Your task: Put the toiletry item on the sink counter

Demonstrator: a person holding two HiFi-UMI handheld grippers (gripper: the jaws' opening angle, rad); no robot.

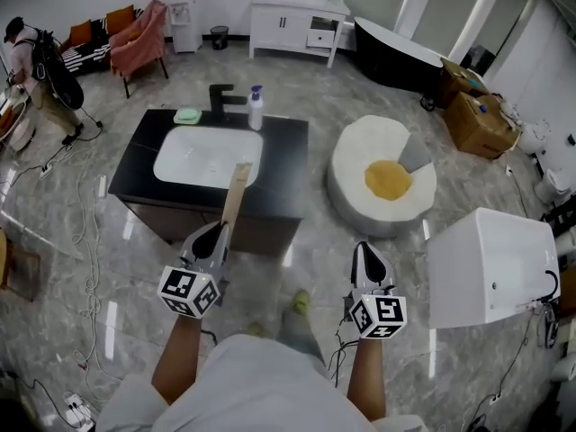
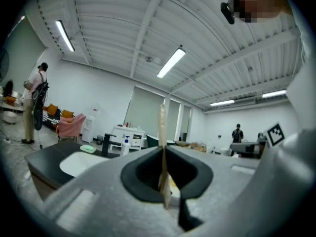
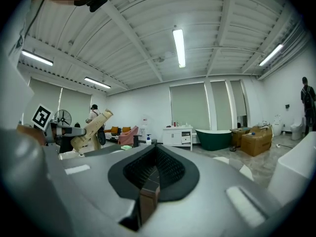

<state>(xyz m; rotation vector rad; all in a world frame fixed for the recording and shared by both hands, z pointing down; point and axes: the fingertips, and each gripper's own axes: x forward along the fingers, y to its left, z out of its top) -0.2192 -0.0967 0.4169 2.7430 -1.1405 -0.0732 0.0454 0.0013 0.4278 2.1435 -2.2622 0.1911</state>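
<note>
A long flat tan toiletry item (image 1: pixel 233 198) stands upright in my left gripper (image 1: pixel 211 238), which is shut on its lower end; seen edge-on, the item (image 2: pixel 162 132) rises between the pads. It hangs in front of the black sink counter (image 1: pixel 286 149), over the counter's near edge. The counter holds a white basin (image 1: pixel 208 157), a black faucet (image 1: pixel 221 97), a pump bottle (image 1: pixel 256 108) and a green soap (image 1: pixel 187 115). My right gripper (image 1: pixel 370 261) hangs lower right over the floor, shut and empty. From the right gripper view the tan item (image 3: pixel 92 129) shows at the left.
A round white pouf (image 1: pixel 356 166) with a yellow cushion sits right of the counter. A white boxy unit (image 1: pixel 490 264) stands at the right. Cardboard boxes (image 1: pixel 477 115), a dark bathtub (image 1: pixel 396 54), a white cabinet (image 1: pixel 297 21) and a pink armchair (image 1: pixel 139 43) stand farther off. Cables (image 1: pixel 87 268) lie at the left.
</note>
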